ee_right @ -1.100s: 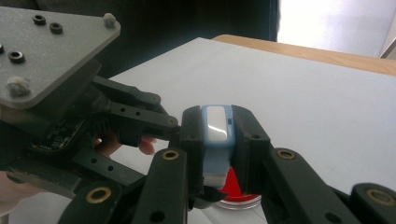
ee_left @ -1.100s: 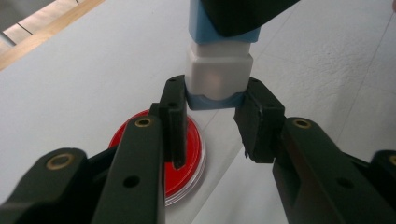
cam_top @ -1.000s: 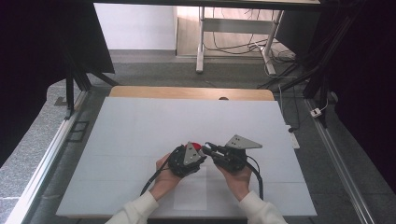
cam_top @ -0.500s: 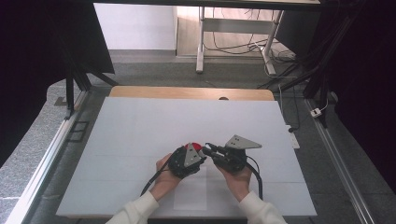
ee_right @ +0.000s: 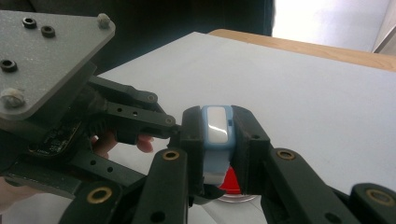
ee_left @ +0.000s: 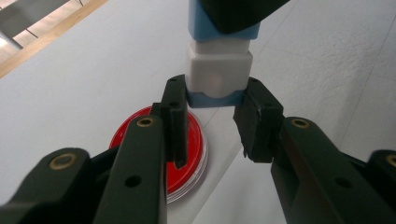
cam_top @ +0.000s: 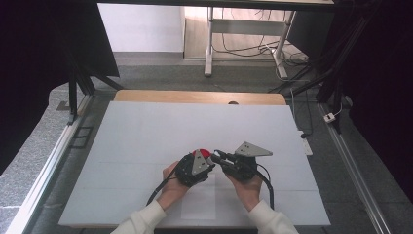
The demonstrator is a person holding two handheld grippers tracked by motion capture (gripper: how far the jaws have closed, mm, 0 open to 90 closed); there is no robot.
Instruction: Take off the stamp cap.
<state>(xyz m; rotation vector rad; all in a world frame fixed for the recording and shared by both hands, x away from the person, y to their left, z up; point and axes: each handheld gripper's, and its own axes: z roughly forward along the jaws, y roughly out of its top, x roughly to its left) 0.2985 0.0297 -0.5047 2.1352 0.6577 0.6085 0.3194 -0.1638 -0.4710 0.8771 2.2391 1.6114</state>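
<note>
White worktop (cam_top: pixel 146 141) carries your work near its front edge. Your left gripper (ee_left: pixel 215 109) and right gripper (ee_right: pixel 218 135) both clamp one blue-and-white block (ee_left: pixel 218 70), held above the worktop. Red disc (ee_left: pixel 187 144) lies beneath, touching the surface.

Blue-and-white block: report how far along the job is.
Done: the blue-and-white block is lifted off the table. In hand: right gripper and left gripper both clamp it above the red disc. Left: apparently pulling it apart or setting it down.
</note>
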